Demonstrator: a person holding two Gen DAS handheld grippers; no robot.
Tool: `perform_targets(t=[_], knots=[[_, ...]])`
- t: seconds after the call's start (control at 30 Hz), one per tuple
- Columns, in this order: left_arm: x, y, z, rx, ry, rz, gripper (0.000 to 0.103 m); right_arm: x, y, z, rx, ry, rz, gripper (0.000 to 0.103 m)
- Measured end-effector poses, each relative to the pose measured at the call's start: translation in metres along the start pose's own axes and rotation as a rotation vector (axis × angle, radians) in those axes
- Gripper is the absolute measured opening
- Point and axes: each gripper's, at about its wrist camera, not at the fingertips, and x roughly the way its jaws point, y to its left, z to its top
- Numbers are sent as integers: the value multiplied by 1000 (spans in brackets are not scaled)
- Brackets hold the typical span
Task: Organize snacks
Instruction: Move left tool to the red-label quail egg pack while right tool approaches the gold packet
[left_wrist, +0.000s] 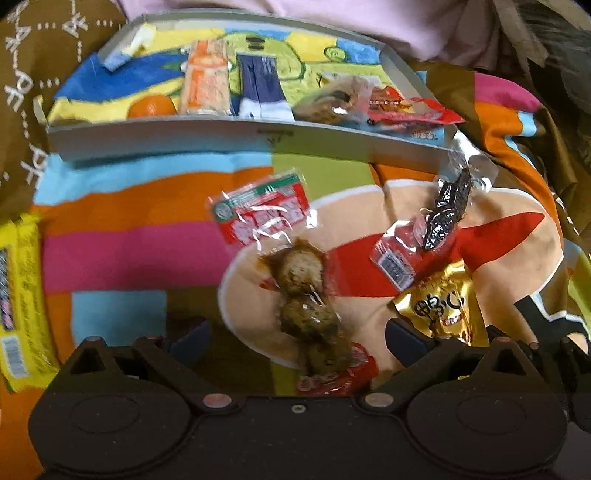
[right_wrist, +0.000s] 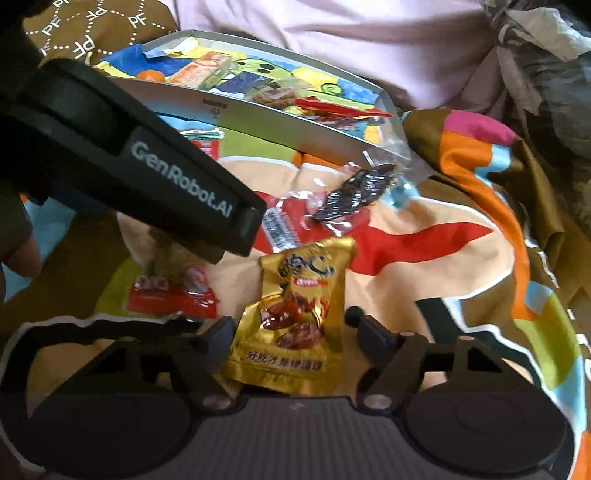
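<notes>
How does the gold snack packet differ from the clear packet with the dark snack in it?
The gold snack packet is opaque foil with printed pictures and text; the clear packet shows its dark contents. The gold one lies between the right hand-held gripper fingers, the clear one farther off, near the grey tray. Both lie outside the tray on the colourful cloth.

A: What sits between the right gripper (right_wrist: 291, 332) fingers?
B: A gold packet (right_wrist: 291, 314), fingers spread either side, not pinching it.
A: And the left gripper (right_wrist: 147, 162)?
B: It crosses the upper left, above a red packet (right_wrist: 173, 295).
A: Beyond?
B: A dark snack (right_wrist: 354, 195) in clear wrap, just before the grey tray (right_wrist: 280, 129) of snacks.
</notes>
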Motion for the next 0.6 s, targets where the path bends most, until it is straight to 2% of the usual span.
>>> perform_targets(t=[0.23,0.37,0.53,0.6], knots=[[15,-12,0,-13,25,55,94,4,-9,-1,31,10,3,76],[16,-14,0,-5,30,73,86,5,-9,-1,32,10,7,76],[11,-9,-2,7,27,63,72,6,-8,0,27,11,6,77],[8,-5,-4,9,31,59,61,7,-8,0,27,11,5,77]])
